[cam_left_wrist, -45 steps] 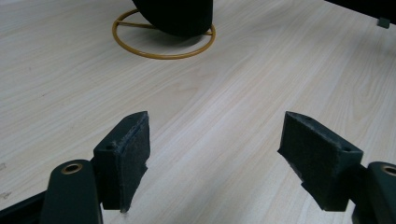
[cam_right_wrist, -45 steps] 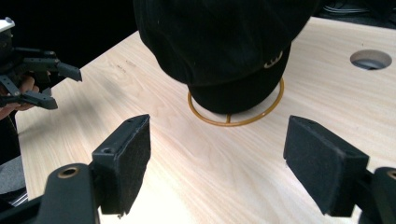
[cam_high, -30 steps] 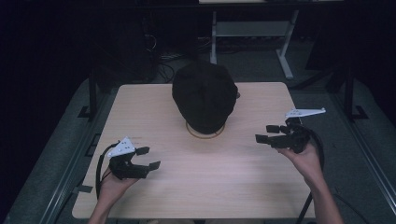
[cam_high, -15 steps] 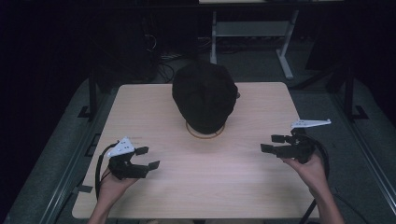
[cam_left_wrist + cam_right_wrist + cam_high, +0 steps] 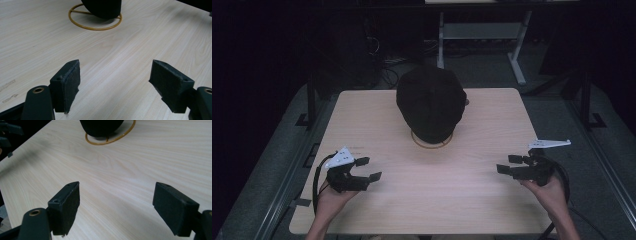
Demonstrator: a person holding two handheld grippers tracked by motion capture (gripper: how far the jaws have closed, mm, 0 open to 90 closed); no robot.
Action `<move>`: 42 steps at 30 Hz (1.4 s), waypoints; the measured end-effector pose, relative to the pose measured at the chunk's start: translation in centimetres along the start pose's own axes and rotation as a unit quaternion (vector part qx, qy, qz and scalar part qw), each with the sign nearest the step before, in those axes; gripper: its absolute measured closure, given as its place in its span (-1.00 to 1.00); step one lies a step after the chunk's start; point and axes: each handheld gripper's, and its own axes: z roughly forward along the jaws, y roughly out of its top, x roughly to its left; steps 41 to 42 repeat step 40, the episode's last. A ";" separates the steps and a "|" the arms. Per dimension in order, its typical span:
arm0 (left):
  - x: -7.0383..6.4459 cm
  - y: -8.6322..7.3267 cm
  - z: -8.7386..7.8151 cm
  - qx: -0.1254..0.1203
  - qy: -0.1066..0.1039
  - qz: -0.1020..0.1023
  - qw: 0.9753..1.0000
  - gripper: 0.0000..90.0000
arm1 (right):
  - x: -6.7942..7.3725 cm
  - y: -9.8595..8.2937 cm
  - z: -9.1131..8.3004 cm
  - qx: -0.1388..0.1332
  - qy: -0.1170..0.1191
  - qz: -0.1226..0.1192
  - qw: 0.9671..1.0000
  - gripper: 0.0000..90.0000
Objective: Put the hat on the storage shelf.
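A black cap [image 5: 430, 102] sits on a stand with a yellow ring base [image 5: 432, 144] at the middle of the table. That ring base [image 5: 95, 23] lies ahead in the left gripper view, and the ring base [image 5: 110, 138] also lies ahead in the right gripper view under the dark cap [image 5: 101, 126]. My left gripper [image 5: 368, 169] hovers near the table's front left, open and empty. My right gripper [image 5: 508, 165] is at the front right, open, nothing between its pads [image 5: 66, 207].
The light wood table [image 5: 377, 120] has bare surface all around the stand. A white desk frame [image 5: 482, 35] stands behind on the dark floor. Metal rails [image 5: 287, 175] run along the table's left side, and a cable [image 5: 317, 175] loops from the left gripper.
My right gripper has moved back toward the front right corner of the table and lower. The left gripper has barely shifted.
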 end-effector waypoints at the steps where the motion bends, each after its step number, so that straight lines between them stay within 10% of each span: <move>1: 0.0 0.0 0.0 0.000 0.000 0.000 1.000 -0.47 | 0.0 -0.2 0.0 0.000 -0.002 0.000 1.000 -0.53; 42: -0.2 -0.5 0.0 0.013 -0.003 0.002 1.000 -0.47 | 1.5 -4.6 0.5 0.014 -0.013 0.003 1.000 -0.54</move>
